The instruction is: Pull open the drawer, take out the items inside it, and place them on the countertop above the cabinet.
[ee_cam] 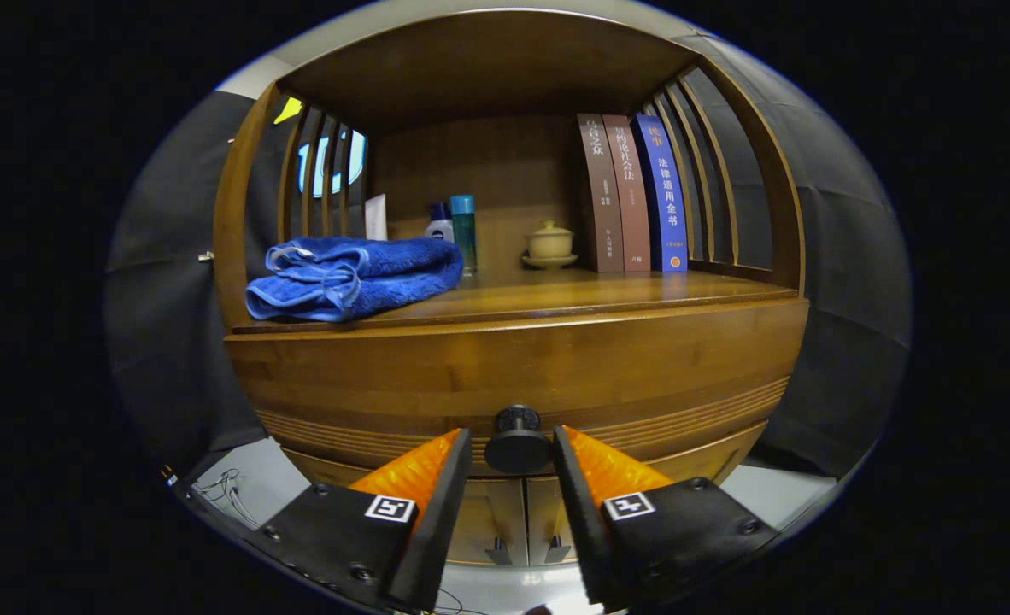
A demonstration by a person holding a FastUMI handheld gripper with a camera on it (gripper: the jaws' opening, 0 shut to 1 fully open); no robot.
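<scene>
Because the drawer [518, 376] opens only by its round knob [517, 442], the gripper [513, 453] has one finger on each side of that knob, with small gaps left, so it is apart and not pinching yet. The drawer looks closed, and I think the next job is to squeeze the knob and pull. Just above the knob is the countertop [607, 295]; a folded blue towel [353, 278] lies up and to the left, and the books [633, 195] stand up and to the right.
</scene>
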